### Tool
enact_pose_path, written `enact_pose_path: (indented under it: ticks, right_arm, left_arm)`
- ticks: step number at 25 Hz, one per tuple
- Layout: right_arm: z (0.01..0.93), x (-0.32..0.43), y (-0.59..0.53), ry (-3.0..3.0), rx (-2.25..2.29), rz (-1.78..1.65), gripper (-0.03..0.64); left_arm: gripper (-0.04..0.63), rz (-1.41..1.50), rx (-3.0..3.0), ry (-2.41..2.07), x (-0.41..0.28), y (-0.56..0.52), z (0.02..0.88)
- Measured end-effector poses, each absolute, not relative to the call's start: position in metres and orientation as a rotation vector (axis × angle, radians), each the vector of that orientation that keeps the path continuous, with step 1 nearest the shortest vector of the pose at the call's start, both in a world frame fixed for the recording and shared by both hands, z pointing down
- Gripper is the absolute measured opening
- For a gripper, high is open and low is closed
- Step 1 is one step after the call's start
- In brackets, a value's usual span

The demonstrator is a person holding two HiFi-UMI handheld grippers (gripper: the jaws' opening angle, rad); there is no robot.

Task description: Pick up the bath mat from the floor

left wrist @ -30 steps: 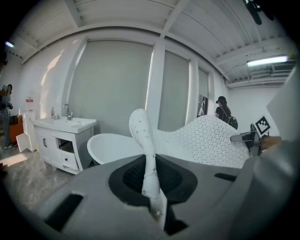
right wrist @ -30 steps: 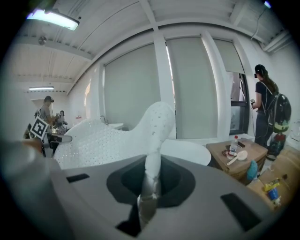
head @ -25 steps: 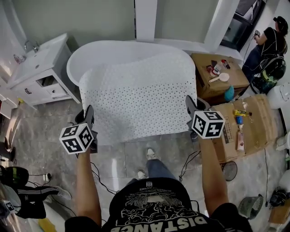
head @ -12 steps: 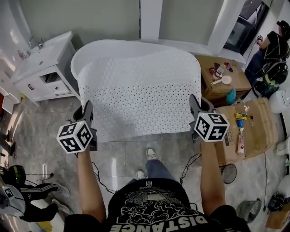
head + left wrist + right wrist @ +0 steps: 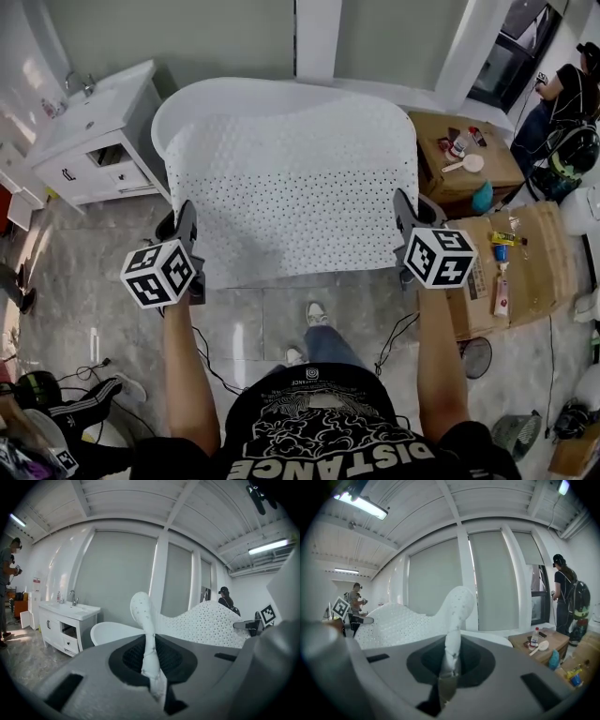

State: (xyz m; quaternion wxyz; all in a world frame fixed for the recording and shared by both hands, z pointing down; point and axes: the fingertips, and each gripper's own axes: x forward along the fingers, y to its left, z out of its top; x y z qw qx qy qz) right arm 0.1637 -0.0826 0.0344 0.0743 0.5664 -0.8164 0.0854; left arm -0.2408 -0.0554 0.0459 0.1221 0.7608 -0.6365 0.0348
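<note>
Head view showed the bath mat (image 5: 291,197) already clear of the floor (image 5: 244,319), spread wide and hanging in front of the bathtub (image 5: 216,94), whose inside it mostly hid. Over the last second little had changed: the mat stayed stretched between the two grippers at much the same height, with only a slight shift across the frame. I judged the pick-up itself as good as done.

To the left stood the vanity (image 5: 66,173); I could not make out anything in its sink (image 5: 89,111) or in its open compartment. To the right, the brown box (image 5: 441,183) and the flat cardboard box (image 5: 530,239) were both closed, so things lay on them, not in them: a bottle (image 5: 457,147) and a white scoop (image 5: 469,164) on the first, and small tubes (image 5: 497,248) on the second.

The left gripper (image 5: 187,225) held the mat's near left corner and the right gripper (image 5: 405,211) its near right corner. In each gripper view the jaws were nearly closed, pinching a thin fold of the mat's edge (image 5: 150,658) (image 5: 452,653).
</note>
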Motion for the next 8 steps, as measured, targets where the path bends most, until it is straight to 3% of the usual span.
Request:
enact_pose_path:
  ticks: [8]
  right_arm:
    - [0.0327, 0.1659, -0.0836, -2.446, 1.709, 0.256, 0.025]
  left_arm:
    - [0.031, 0.11, 2.233, -1.856, -0.2378, -0.0597, 0.0409]
